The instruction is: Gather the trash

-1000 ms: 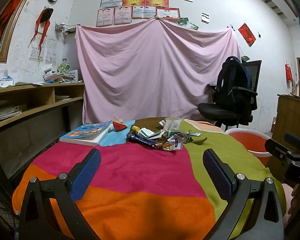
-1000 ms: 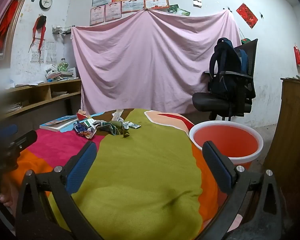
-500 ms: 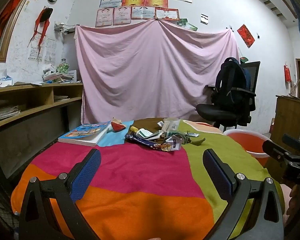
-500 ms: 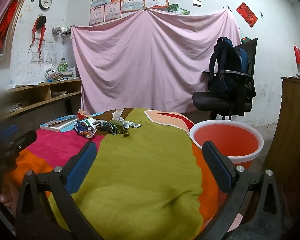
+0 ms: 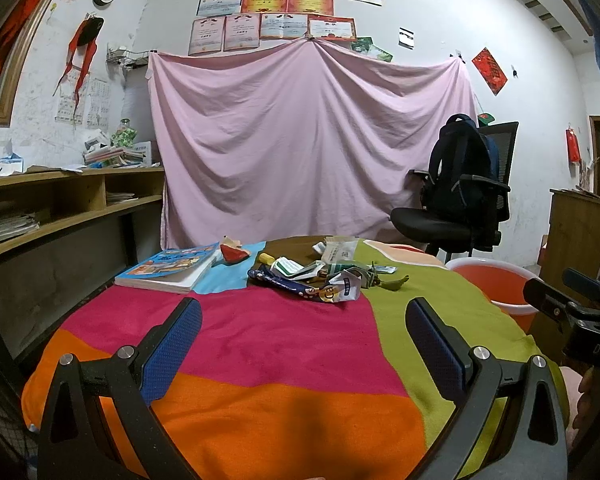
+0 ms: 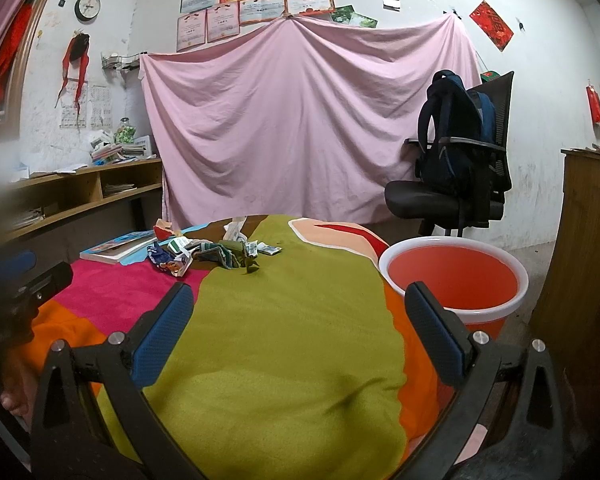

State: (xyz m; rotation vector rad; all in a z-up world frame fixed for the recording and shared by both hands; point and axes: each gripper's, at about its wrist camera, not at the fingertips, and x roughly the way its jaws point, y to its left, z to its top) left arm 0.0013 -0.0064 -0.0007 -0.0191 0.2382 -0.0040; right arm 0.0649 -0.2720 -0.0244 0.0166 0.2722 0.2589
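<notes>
Bright cloth (image 5: 260, 340) w/ trash pile (image 5: 320, 276); both grippers' fingers (image 5: 172, 344) (image 6: 432, 324) spread wide, empty (touching nothing).

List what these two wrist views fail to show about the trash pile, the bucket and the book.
- Trash pile: wrappers overlap in both views, so no piece count; their print is too small to read.
- Orange bucket: the left wrist view shows only part of it, behind the table edge; in the right wrist view its bottom stays below the sightline.
- Book: cover title too small to read in either view.
- Right wrist view: left edge blurred over the shelf.
</notes>
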